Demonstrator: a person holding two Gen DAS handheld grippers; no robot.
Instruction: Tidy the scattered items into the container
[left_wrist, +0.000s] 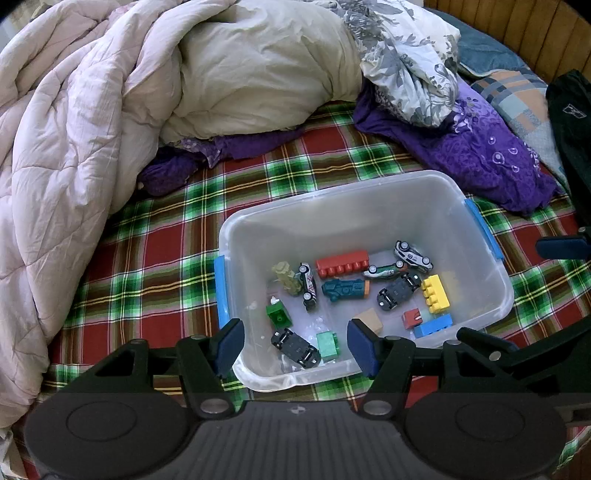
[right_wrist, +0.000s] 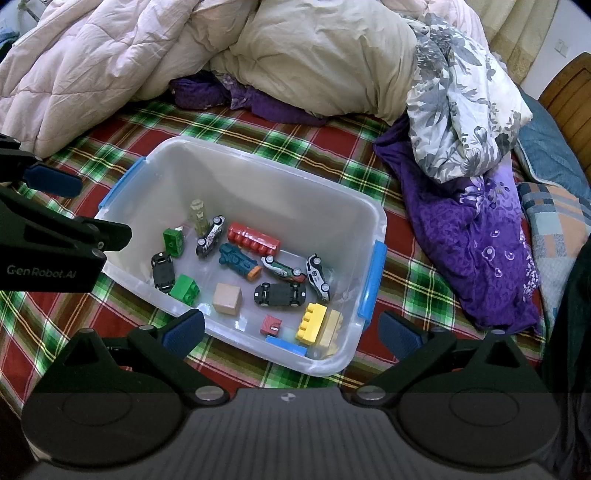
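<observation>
A: Where's the clear plastic bin with blue handles (left_wrist: 369, 218)?

B: On the plaid-covered bed (left_wrist: 155, 258), near its front edge, below the heaped pale quilt (left_wrist: 74, 147). Toy cars, a red studded block (left_wrist: 342, 263), a yellow studded block (right_wrist: 311, 322) and a wooden cube (right_wrist: 227, 298) lie inside.

A: And the jaws?

B: Left gripper (left_wrist: 295, 345) spread, empty, over the bin's near wall. Right gripper (right_wrist: 291, 330) spread wide, nothing between
</observation>
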